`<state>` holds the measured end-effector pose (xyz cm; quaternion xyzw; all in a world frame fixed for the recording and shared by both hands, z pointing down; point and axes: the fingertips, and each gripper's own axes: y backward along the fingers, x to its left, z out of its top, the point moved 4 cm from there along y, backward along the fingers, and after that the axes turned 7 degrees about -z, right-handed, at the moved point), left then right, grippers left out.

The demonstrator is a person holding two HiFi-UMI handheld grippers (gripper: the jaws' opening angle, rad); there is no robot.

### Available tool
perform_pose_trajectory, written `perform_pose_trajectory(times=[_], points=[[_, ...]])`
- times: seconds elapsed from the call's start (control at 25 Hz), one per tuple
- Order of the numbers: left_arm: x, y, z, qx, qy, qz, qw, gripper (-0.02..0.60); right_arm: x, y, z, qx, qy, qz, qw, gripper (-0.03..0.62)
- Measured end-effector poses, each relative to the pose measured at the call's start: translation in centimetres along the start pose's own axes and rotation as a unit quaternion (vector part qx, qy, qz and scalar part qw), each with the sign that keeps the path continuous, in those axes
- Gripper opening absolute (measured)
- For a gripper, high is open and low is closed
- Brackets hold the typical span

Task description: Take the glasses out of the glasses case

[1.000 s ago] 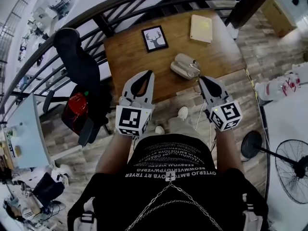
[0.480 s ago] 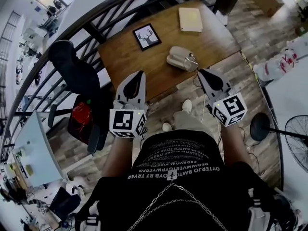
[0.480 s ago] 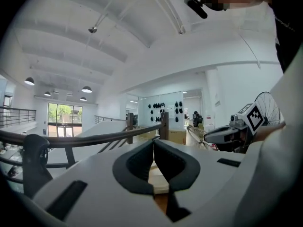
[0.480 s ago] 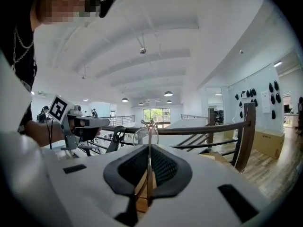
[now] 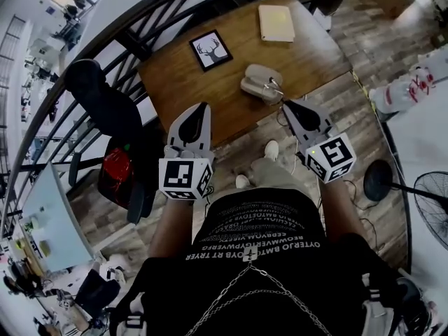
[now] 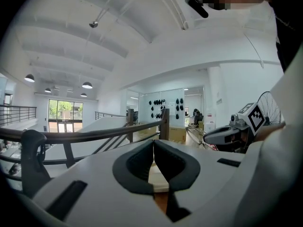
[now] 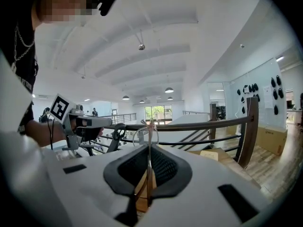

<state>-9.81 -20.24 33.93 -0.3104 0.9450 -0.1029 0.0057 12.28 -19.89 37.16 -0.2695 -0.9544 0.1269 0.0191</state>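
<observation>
The open grey glasses case (image 5: pixel 260 84) lies on the wooden table (image 5: pixel 210 96), near its front edge. Just in front of the case, my right gripper (image 5: pixel 285 106) is shut on thin wire-framed glasses (image 7: pixel 147 126). One temple runs down between the pads and the lenses stand up past the tips. The glasses are off the table and outside the case. To the left, over the table's front edge, my left gripper (image 5: pixel 204 108) is shut with nothing in it. In the left gripper view its pads meet at the tips (image 6: pixel 153 144).
A framed deer picture (image 5: pixel 211 50) and a cream notebook (image 5: pixel 276 22) lie farther back on the table. A dark railing (image 5: pixel 105 30) curves behind it. A black chair (image 5: pixel 105 103) with a red bag (image 5: pixel 115 170) stands left; a fan (image 5: pixel 430 208) stands right.
The head camera has shifted, so the table sits a little higher and further left in view. Both grippers keep nearly the same places, and the right one still holds the glasses.
</observation>
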Motion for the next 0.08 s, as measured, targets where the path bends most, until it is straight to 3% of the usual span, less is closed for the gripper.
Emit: perform_pose_trajectory(times=[0.08], points=[[0.22, -1.12, 0.07, 0.001, -0.001, 0.001, 1.0, 0.029, -0.57, -0.7, 0.13, 0.0, 0.002, 0.005, 1.0, 0.025]])
